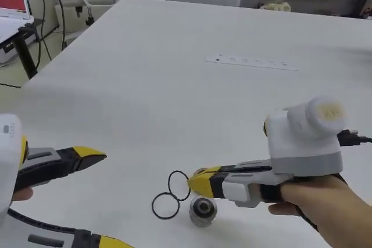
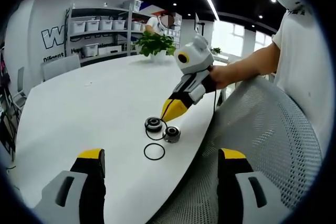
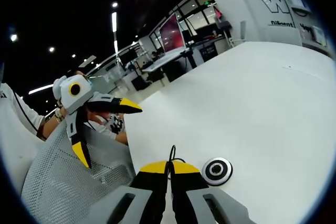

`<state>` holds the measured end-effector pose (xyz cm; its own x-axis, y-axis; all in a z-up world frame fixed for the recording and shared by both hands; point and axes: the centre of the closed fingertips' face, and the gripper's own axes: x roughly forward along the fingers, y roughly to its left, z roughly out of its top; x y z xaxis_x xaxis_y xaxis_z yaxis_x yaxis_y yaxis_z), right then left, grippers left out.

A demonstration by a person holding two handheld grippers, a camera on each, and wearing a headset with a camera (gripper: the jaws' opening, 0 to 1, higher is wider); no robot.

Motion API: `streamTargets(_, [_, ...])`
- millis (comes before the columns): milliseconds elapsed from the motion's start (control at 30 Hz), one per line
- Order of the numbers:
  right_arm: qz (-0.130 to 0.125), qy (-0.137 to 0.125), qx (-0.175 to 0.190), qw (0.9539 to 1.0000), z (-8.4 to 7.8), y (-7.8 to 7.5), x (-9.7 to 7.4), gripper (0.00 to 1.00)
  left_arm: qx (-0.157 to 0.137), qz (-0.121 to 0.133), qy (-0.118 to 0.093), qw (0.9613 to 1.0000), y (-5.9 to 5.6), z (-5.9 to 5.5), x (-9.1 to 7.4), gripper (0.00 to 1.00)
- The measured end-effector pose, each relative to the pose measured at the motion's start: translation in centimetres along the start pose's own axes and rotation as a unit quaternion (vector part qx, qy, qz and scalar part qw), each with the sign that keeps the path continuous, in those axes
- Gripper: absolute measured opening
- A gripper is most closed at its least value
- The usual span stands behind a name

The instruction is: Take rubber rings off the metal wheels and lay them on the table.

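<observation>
— Well, what is the status of the right gripper (image 1: 195, 183)?

— Its jaws are closed on a thin rubber ring (image 1: 179, 185). The right gripper view shows the black loop rising from between the shut tips. The loop hangs off the tip, low over the bench (image 1: 174, 85), and is free of any wheel as far as I can judge.

— Why so low?

— My reading is that the ring is to be laid down, not dropped. It is held close to the surface, just beside the loose ring (image 1: 165, 206) that already lies flat there. Grouping the rings seems to be the aim.

— And the wheels?

— Two show in the left gripper view: the near wheel (image 2: 171, 134) and the far wheel (image 2: 154, 124), side by side just beyond the loose ring. In the head view one of them sits just beside the right gripper's tip. I cannot tell whether either carries rubber. The far one looks dark at the rim.

— And the left gripper (image 1: 110, 198)?

— Its jaws are spread wide and hold nothing, well apart from the work and near the bench edge. I judge it is parked there to leave the right gripper room, ready to steady a wheel.

— Any risks?

— The ring is thin and limp. On release it may cling to a jaw or roll against a wheel.

— Progress?

— One ring is down and one is in hand. Further rings are unconfirmed.
</observation>
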<state>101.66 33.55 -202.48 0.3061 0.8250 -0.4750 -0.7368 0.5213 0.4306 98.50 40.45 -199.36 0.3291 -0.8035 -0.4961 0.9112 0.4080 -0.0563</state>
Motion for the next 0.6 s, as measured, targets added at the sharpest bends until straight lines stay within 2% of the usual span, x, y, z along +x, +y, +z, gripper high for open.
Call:
streamTargets(133, [-0.009, 0.003, 0.001, 1.0, -0.3, -0.3, 0.5, 0.0, -0.003, 0.001, 0.0, 1.0, 0.0, 0.0, 0.0, 0.86])
streamTargets(267, [-0.014, 0.024, -0.017, 0.9995, -1.3, -0.2, 1.0, 0.0, -0.008, -0.001, 0.0, 1.0, 0.0, -0.1, 0.0, 0.86])
streamTargets(467, [-0.018, 0.025, -0.026, 0.9992, -1.6, -0.3, 1.4, 0.0, -0.007, -0.001, 0.0, 1.0, 0.0, -0.1, 0.0, 0.85])
streamTargets(600, [-0.034, 0.038, -0.052, 0.9973, -2.2, -1.0, 1.7, 0.0, -0.007, -0.001, -0.001, 1.0, 0.0, -0.1, 0.0, 0.85])
